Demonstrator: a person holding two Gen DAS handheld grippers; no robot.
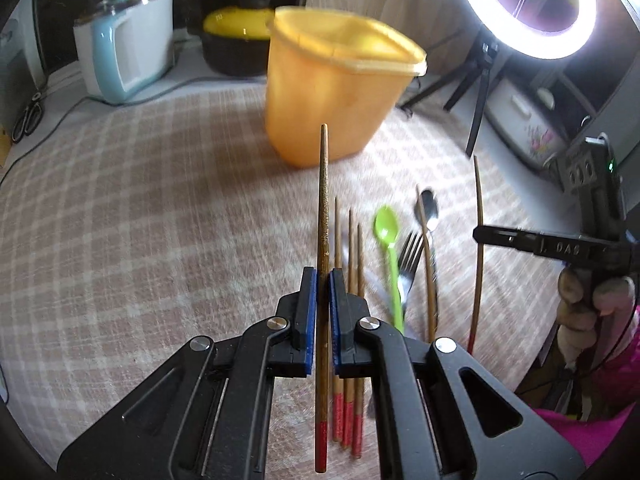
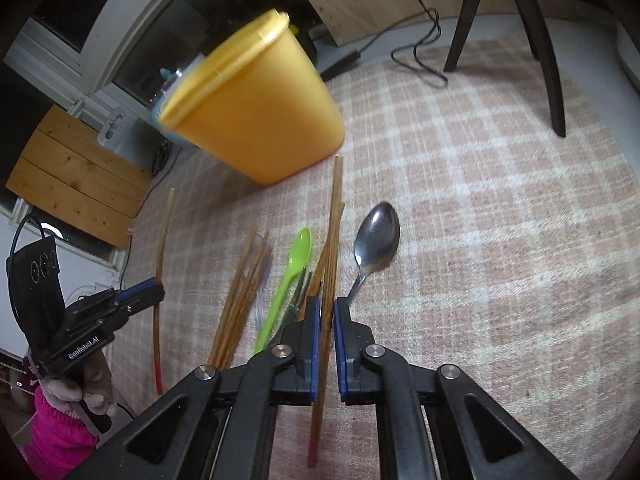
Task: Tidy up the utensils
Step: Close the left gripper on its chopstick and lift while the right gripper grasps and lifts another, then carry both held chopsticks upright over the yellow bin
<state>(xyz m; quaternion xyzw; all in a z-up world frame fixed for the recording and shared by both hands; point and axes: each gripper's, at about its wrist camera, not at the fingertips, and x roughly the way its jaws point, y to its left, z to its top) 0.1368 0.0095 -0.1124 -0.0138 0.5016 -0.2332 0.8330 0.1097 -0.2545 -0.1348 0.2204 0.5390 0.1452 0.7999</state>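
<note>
1. Left gripper [image 1: 323, 276] pinches one chopstick [image 1: 322, 208], pointing at 12 o'clock toward the yellow container [image 1: 332, 92].
2. Right gripper [image 2: 327, 308] clamps another chopstick [image 2: 334, 216].
3. Loose chopsticks [image 1: 350, 248], green spoon [image 1: 387, 228], fork [image 1: 410, 252], metal spoon [image 2: 378, 236] lie on the checked cloth [image 1: 140, 200].

The left hand-held gripper [image 1: 323, 280] points forward over the surface [image 1: 140, 208], toward the yellow tub [image 1: 332, 92], its blue-padded jaws drawn close around a single chopstick [image 1: 322, 216] that runs lengthwise between them, tip toward the tub. From the right wrist view it sits left of the tub and nearer the camera, held in a gloved left hand [image 2: 86, 390] with a pink sleeve below it. The right hand-held gripper [image 2: 327, 312] also faces the tub, its jaws pinched on another chopstick [image 2: 333, 232]. In the left wrist view it appears right of the tub, gripped by the right hand [image 1: 592, 308], fingers curled round the handle.
</note>
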